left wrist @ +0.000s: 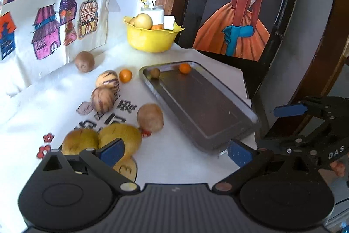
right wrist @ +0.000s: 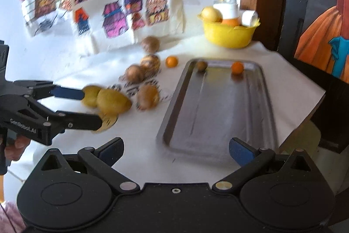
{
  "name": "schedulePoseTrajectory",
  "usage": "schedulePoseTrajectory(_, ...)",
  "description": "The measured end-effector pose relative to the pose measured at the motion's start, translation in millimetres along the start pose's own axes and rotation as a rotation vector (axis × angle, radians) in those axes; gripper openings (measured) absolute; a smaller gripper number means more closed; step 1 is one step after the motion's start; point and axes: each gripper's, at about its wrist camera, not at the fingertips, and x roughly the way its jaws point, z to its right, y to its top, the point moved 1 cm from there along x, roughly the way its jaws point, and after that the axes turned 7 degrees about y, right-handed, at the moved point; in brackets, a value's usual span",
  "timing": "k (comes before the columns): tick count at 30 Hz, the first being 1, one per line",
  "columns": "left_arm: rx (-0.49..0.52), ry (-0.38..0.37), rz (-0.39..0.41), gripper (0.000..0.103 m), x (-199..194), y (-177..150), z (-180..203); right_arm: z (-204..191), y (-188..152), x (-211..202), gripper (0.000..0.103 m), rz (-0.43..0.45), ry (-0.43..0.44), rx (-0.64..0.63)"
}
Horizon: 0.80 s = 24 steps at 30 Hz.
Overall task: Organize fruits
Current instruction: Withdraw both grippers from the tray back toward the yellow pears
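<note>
Both your claws gape empty. At left, your left claw [left wrist: 172, 151] nears loose fruits [left wrist: 118, 137] clustered on the tabletop [left wrist: 185, 163]; bumping them could roll some away. Right, your right claw [right wrist: 176, 150] faces the tray [right wrist: 218, 106], where two small fruits [right wrist: 237, 67] may skid.

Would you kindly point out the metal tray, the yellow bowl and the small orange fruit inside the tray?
metal tray [right wrist: 220, 110]: right wrist view, bare floor.
yellow bowl [left wrist: 150, 39]: left wrist view, front wall.
small orange fruit [left wrist: 185, 68]: left wrist view, centre.

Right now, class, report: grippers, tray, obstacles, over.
Left gripper and right gripper open, empty. Tray holds two small fruits; the rest loose on the cloth. Nothing blocking the tray.
</note>
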Motion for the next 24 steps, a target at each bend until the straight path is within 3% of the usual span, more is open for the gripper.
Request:
schedulePoseTrajectory(10,0.000,0.020,-0.018,0.102,-5,-40,-24,-28,-34,18,0.102,-0.141,0.023,-0.002)
schedulePoseTrajectory(17,-0.009,0.072,0.000,0.102,-8,-55,-46,-44,-51,40,0.102,-0.183,0.060,-0.057)
schedulePoseTrajectory(24,0.001,0.098,-0.011,0.102,-10,-64,-62,-52,-52,57,0.102,-0.167,0.082,-0.166)
